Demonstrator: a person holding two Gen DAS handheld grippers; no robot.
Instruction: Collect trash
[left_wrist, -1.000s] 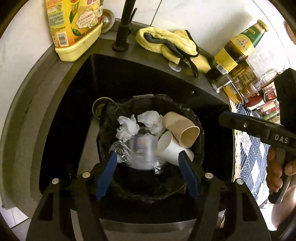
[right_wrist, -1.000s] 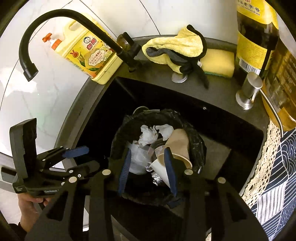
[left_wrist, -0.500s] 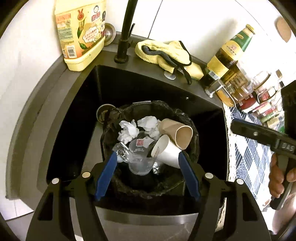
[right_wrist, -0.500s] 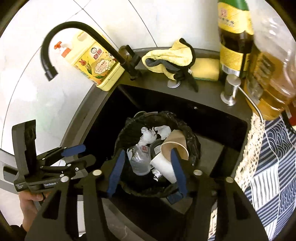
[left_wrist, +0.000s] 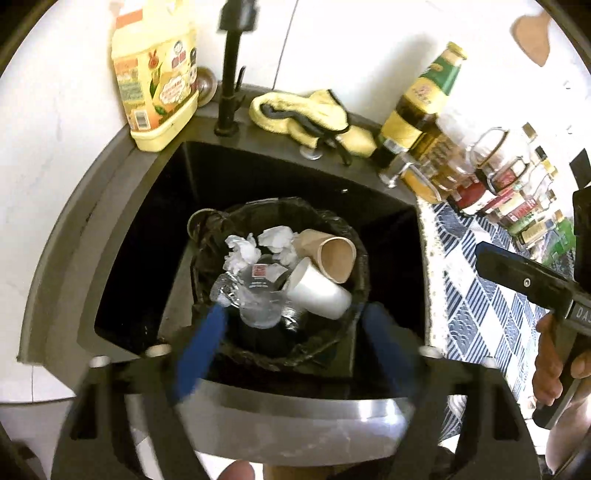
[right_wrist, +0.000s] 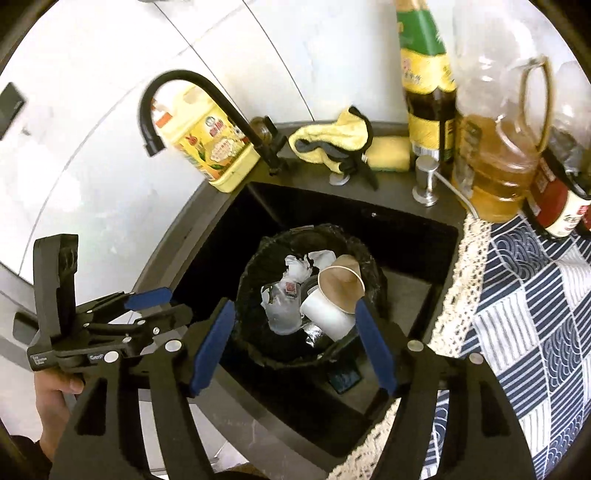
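A bin lined with a black bag (left_wrist: 360, 266) (right_wrist: 373, 266) stands in the dark sink (left_wrist: 155, 236). In it lie crumpled white tissues (left_wrist: 242, 251) (right_wrist: 299, 267), a clear plastic bottle (left_wrist: 258, 299) (right_wrist: 282, 308), a white paper cup (left_wrist: 319, 293) (right_wrist: 327, 314) and a brown paper cup (left_wrist: 330, 251) (right_wrist: 341, 286). My left gripper (left_wrist: 293, 317) is open and empty, above the bin's near rim; it also shows in the right wrist view (right_wrist: 159, 306). My right gripper (right_wrist: 293, 314) is open and empty above the bin.
A black faucet (right_wrist: 207, 99), a yellow detergent jug (left_wrist: 159, 85), a yellow cloth (left_wrist: 306, 114) and a sponge (right_wrist: 389, 153) sit behind the sink. Sauce and oil bottles (right_wrist: 496, 162) stand on a blue patterned cloth (right_wrist: 535, 306) at the right.
Both grippers have pulled back and up from the bin, so it looks smaller. The right gripper's jaws have opened wider. The clear bottle has settled in the bin.
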